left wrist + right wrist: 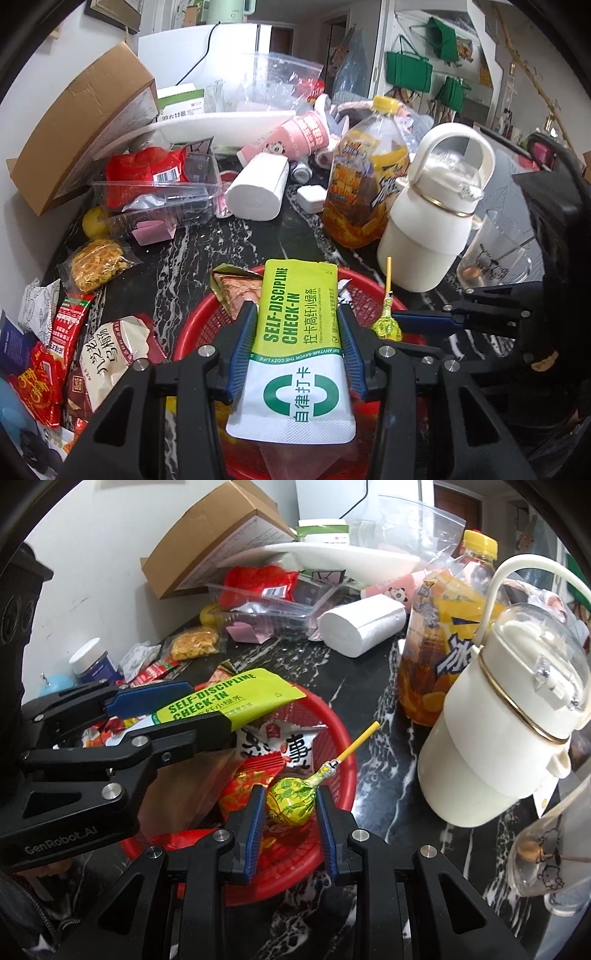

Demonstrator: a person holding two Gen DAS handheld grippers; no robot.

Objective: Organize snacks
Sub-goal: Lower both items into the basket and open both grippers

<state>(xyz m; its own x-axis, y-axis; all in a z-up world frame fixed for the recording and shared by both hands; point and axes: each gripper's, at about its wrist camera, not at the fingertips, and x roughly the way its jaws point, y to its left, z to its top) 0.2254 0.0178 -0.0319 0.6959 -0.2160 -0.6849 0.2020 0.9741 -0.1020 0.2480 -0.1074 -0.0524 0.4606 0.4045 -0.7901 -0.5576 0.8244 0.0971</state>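
L tongs (299, 332) clamp our green sachet (295, 332) above red basket (369, 291) | R tongs (290, 805) pinch lollipop (291, 801) over basket's near side | risk: tongs sit close above basket, may collide; lollipop stick could snag basket rim on release

— What's at the back of the counter?
— A cardboard box (77, 122) leaning on the wall, and a toilet roll (258, 188) lying on its side.
— And to the right?
— A tea bottle (364, 177) just behind a white flask (436, 221), with a glass mug (495, 254) beside it.
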